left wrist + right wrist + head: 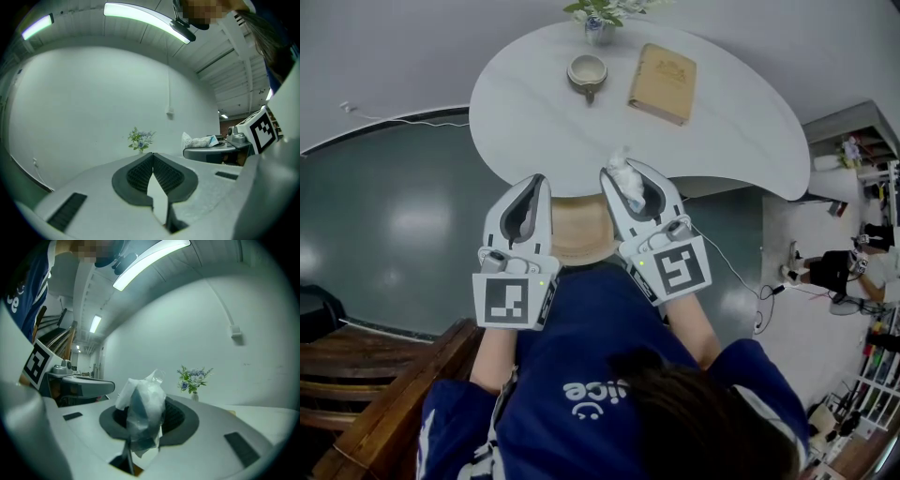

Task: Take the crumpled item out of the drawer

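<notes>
Removal looks complete: right gripper (628, 172) is clamped on the crumpled item (140, 411), held above the tan drawer (579, 240) at the table (534, 112) edge. Left gripper (152, 158) is closed, empty. Next move likely calls for setting it down.

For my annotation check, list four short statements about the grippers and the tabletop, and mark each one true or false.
1. The right gripper grips a crumpled white item. True.
2. The left gripper holds the book. False: its jaws are together with nothing between them; the book lies on the table.
3. A vase of flowers stands on the table. True.
4. The cup is on the floor. False: it stands on the table.
</notes>
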Tool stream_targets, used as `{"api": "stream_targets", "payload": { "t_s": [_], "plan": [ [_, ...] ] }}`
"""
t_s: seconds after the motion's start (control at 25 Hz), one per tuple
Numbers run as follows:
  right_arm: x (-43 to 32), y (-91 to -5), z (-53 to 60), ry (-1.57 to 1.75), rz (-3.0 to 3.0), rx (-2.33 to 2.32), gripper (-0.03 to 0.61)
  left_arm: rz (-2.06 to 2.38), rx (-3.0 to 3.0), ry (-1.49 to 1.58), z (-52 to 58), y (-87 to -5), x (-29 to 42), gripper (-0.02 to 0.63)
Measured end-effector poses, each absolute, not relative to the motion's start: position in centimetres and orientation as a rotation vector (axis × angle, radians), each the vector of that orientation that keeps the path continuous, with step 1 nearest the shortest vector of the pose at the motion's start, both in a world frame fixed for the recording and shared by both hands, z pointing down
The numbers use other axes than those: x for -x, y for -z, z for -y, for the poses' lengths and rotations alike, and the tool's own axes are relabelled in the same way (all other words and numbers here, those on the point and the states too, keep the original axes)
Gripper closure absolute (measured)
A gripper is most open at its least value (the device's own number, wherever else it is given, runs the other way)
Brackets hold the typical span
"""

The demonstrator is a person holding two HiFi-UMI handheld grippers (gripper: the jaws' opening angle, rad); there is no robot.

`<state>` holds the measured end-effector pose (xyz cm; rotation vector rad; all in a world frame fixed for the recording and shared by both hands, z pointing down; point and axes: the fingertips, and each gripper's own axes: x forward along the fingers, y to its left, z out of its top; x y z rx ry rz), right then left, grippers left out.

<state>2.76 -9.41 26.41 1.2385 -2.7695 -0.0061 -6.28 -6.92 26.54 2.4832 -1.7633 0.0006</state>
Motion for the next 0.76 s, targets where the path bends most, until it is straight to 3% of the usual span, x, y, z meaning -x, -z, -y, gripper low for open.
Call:
{"api": "stream_targets", "payload": {
  "t_s": [0.76],
  "plan": [
    [-2.41, -26.42, 8.84, 0.01, 2.79, -1.199, 0.469, 1.781, -2.463, -0.019, 6.9, -26.87, 6.3, 0.609]
  ]
}}
